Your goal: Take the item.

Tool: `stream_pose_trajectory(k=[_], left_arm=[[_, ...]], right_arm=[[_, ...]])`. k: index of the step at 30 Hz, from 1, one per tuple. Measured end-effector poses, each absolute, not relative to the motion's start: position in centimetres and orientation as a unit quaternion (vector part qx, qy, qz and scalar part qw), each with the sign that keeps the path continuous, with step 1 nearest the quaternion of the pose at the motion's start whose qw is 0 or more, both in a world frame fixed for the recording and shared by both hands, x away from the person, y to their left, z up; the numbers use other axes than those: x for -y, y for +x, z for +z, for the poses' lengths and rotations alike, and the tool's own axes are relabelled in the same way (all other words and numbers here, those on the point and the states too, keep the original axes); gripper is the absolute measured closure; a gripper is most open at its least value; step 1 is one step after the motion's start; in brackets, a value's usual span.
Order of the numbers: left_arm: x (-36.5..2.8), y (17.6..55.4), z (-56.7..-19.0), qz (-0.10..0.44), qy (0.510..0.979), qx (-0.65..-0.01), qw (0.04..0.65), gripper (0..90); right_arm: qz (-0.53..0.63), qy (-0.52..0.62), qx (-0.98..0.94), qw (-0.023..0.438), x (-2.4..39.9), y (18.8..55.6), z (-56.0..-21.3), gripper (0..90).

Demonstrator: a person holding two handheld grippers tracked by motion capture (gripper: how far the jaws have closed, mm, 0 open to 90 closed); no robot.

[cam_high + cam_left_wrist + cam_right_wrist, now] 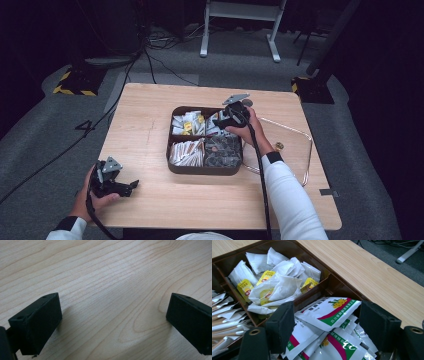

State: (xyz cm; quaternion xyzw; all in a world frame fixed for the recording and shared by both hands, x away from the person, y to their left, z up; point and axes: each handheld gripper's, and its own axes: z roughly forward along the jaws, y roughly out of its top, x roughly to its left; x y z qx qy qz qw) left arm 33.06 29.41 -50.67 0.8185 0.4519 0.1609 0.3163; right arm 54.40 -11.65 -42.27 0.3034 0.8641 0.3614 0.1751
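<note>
Grey carpet, trailing cables and a white stand frame surround a light wooden table (150, 130) in a dark room. Near the middle of the table a brown four-compartment tray (204, 170) is set, with a clear tray (300, 150) touching its right side.

The right gripper (220, 121) is held over the far right compartment of the brown tray. In the right gripper view its fingers (280, 326) are spread wide and lowered among the white sachets with red and green print (328, 312) that fill this compartment; the topmost sachet lies between the fingers, but no pressing on it can be made out. In the neighbouring compartment white tea bags with yellow tags (277, 282) are heaped. Paper-wrapped sticks (186, 152) are seen in the near left compartment and dark packets (223, 152) in the near right one.

The left gripper (131, 186) is rested at the near left corner of the table, well apart from the tray, its fingers (37, 322) wide open over bare wood with nothing between them.
</note>
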Motion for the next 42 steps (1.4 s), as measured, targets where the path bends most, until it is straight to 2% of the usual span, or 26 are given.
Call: stream_pose_trajectory(k=[14,24,29,34,42], left_arm=[[-29.4,33.1,-50.7,0.161,0.818,-0.452,0.317,0.4],[-29.4,33.1,-50.7,0.161,0.818,-0.452,0.317,0.4],[-29.4,33.1,-50.7,0.161,0.818,-0.452,0.317,0.4],[-29.4,33.1,-50.7,0.161,0.818,-0.452,0.317,0.5],[-29.4,33.1,-50.7,0.161,0.818,-0.452,0.317,0.4]], right_arm=[[0.334,0.327,-0.872,0.149,10.5,56.1,-43.6,28.4],[0.366,0.323,-0.862,0.139,9.8,55.9,-43.2,29.3],[0.372,0.316,-0.864,0.125,9.4,55.9,-43.3,35.8],[0.352,0.321,-0.868,0.138,8.7,56.1,-43.7,40.7],[0.346,0.345,-0.859,0.157,8.1,56.6,-44.2,58.5]])
